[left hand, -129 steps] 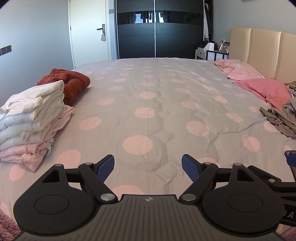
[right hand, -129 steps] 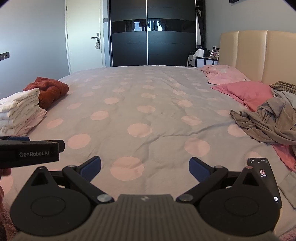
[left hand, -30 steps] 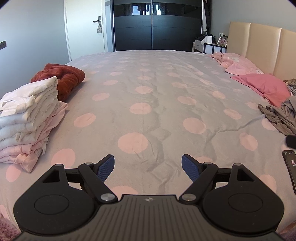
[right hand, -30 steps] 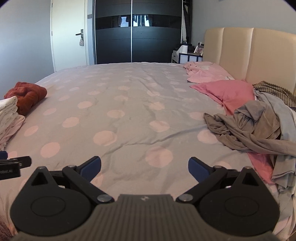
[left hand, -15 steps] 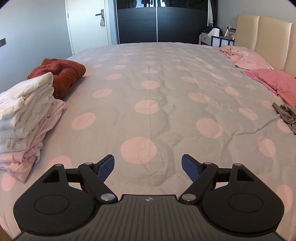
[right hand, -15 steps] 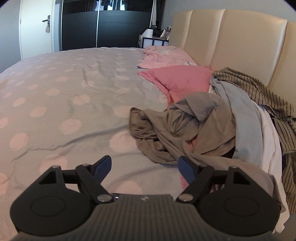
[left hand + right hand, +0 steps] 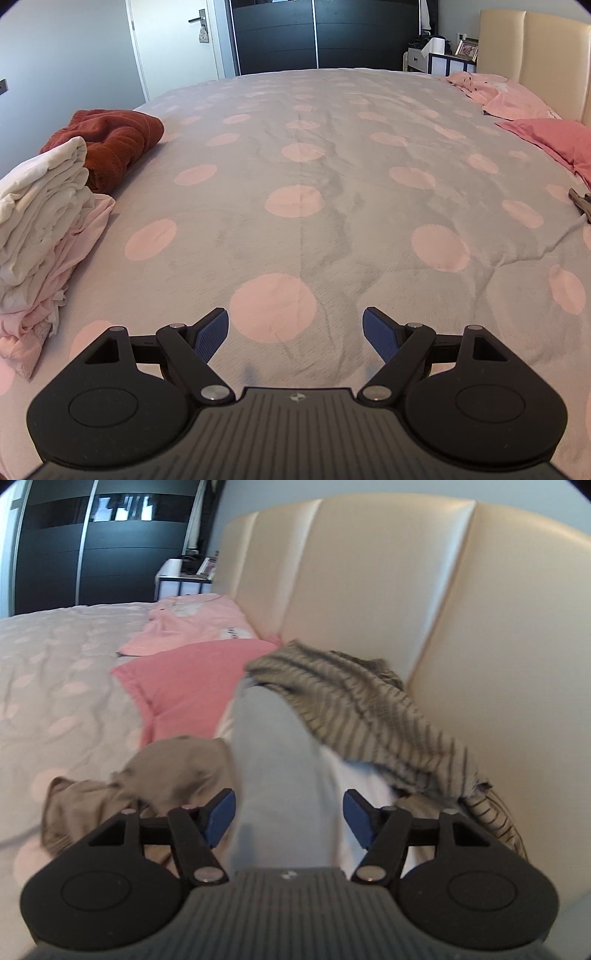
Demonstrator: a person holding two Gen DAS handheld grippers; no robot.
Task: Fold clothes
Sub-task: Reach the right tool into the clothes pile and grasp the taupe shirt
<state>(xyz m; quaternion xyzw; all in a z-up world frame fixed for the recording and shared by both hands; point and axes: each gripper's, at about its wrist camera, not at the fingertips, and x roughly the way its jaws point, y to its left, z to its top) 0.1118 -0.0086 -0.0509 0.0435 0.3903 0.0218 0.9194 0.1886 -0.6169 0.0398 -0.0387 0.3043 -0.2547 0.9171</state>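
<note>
In the right wrist view a heap of unfolded clothes lies by the headboard: a light blue garment (image 7: 280, 746), a taupe garment (image 7: 155, 775) to its left, a striped one (image 7: 369, 716) to its right, white cloth (image 7: 362, 782) beneath. My right gripper (image 7: 289, 812) is open, its blue pads either side of the light blue garment, just over it. My left gripper (image 7: 295, 334) is open and empty, low over the grey spotted bedspread (image 7: 314, 229). A stack of folded white and pink clothes (image 7: 40, 229) sits at the left.
A rust-red towel (image 7: 110, 140) lies behind the folded stack. Pink pillows (image 7: 546, 136) lie along the beige headboard (image 7: 369, 590); they also show in the right wrist view (image 7: 188, 679). A dark wardrobe (image 7: 317, 33) and a door (image 7: 177, 44) stand beyond the bed.
My right gripper has swung right and moved in close over the clothes heap, now straddling the light blue garment. My left gripper has dipped slightly lower over the bedspread. Both stay open.
</note>
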